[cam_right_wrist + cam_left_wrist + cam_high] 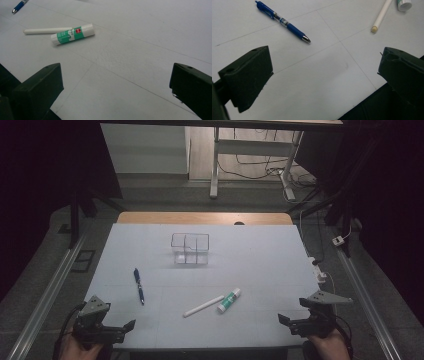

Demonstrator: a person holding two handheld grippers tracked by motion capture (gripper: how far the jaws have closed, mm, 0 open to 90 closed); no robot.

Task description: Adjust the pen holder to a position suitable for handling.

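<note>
Left tongs [131, 324] and right tongs [281, 318], each held in one of the person's hands at the near edge of the white tabletop [260, 250], stand with their jaws fully apart and nothing between them. Nearest the left tongs lies a blue retractable ballpoint pen with a silver tip [139, 286] (its tip points toward the near edge). Nearer the right tongs lie a slim white plastic stick-shaped pen [203, 306] and a white-and-green cylindrical glue stick [229, 300], close beside each other, whether touching cannot be told. Farther back, near the middle of the tabletop, stands a clear plastic organiser box divided into compartments [190, 248], upright and apparently empty. Judged from this layout, the tidying of stationery into the organiser has not begun: all three items lie loose, well apart from the box, and each remains to be grasped and placed.
</note>
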